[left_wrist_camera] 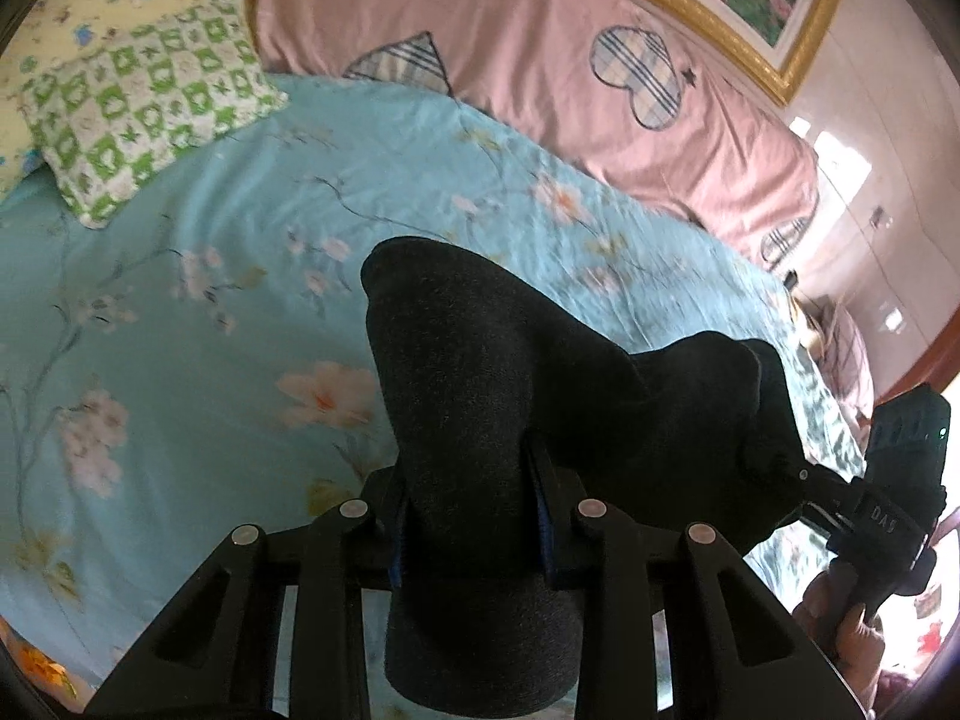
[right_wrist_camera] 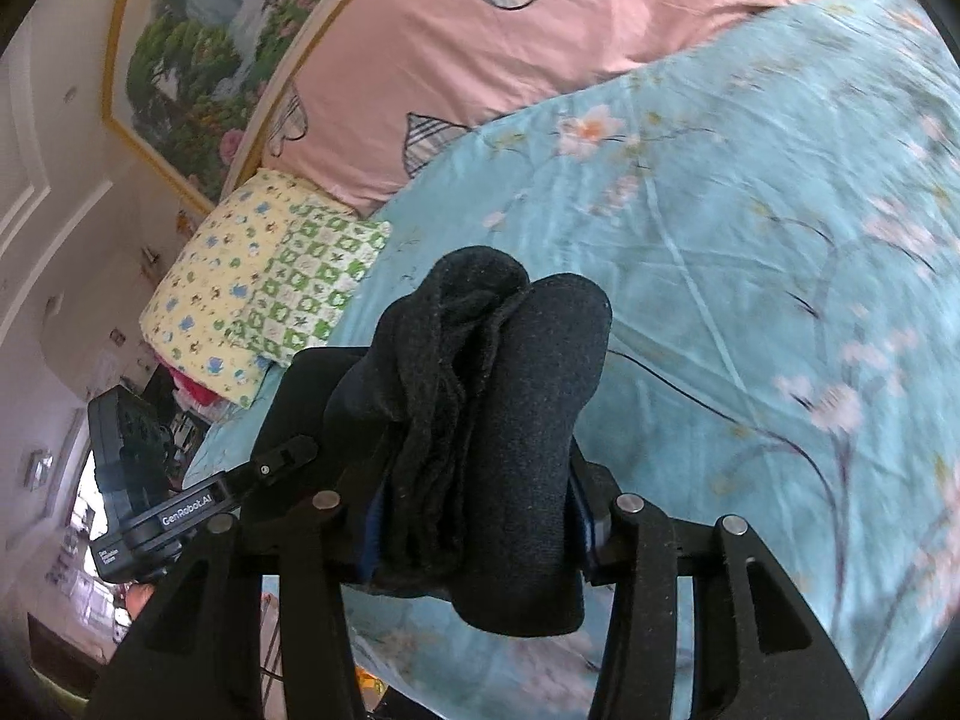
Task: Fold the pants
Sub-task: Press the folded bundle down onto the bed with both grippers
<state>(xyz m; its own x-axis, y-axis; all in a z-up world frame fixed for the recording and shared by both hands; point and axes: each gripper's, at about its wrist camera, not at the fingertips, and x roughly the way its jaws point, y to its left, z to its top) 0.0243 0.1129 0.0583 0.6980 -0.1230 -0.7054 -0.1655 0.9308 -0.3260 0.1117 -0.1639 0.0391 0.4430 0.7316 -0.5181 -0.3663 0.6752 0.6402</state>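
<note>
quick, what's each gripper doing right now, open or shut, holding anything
Left gripper: closed on a bunch of the dark pants.
Right gripper: closed on another bunch of the same pants, held above the blue floral bedsheet.

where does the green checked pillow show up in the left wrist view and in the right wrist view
Left wrist: green checked pillow at upper left, beyond the dark pants.
Right wrist: the pillow at left of centre, lying on a yellow patterned pillow.
Shared landmark: the pink quilt behind the pillow.
</note>
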